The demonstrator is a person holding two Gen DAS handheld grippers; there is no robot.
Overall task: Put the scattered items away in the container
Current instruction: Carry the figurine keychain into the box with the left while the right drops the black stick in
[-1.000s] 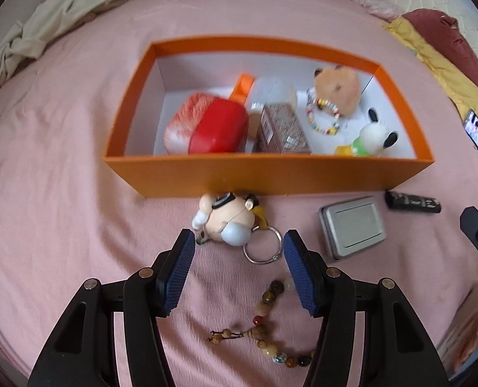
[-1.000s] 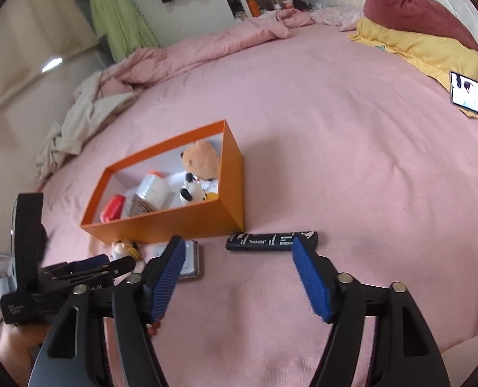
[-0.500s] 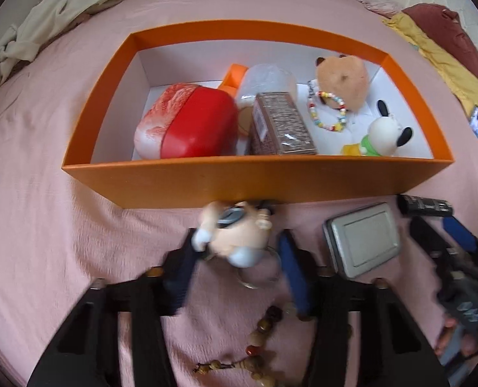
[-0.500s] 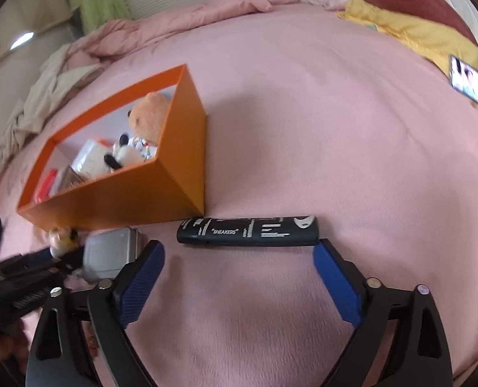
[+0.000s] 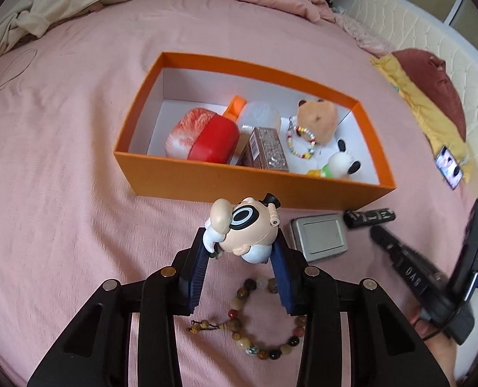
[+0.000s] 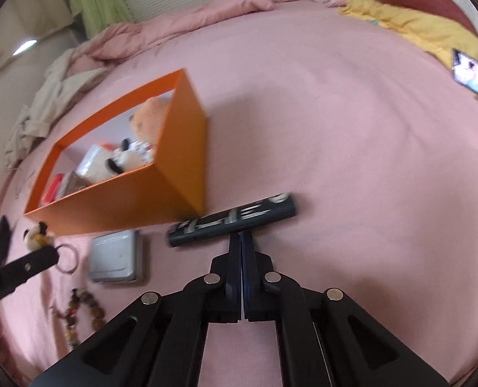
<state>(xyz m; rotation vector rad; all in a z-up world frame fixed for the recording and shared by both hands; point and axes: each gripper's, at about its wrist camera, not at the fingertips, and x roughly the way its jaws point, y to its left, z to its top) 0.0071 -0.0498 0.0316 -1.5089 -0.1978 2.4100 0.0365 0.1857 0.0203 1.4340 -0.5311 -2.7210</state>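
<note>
1. Box (image 5: 206, 174) on the bed already has several bits in it; tin (image 5: 317, 237), beads (image 5: 261, 319) and black stick (image 6: 232, 221) left.
2. Left gripper (image 5: 240, 258) jaws clamp the figurine (image 5: 245, 229), now lifted off the bed.
3. Right gripper (image 6: 241, 242) jaws were wide, now snapped closed, empty, just behind the stick.

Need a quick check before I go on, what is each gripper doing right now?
Left gripper: shut on the cartoon figure keychain.
Right gripper: shut, tips against the black tube, nothing visibly held.
</note>
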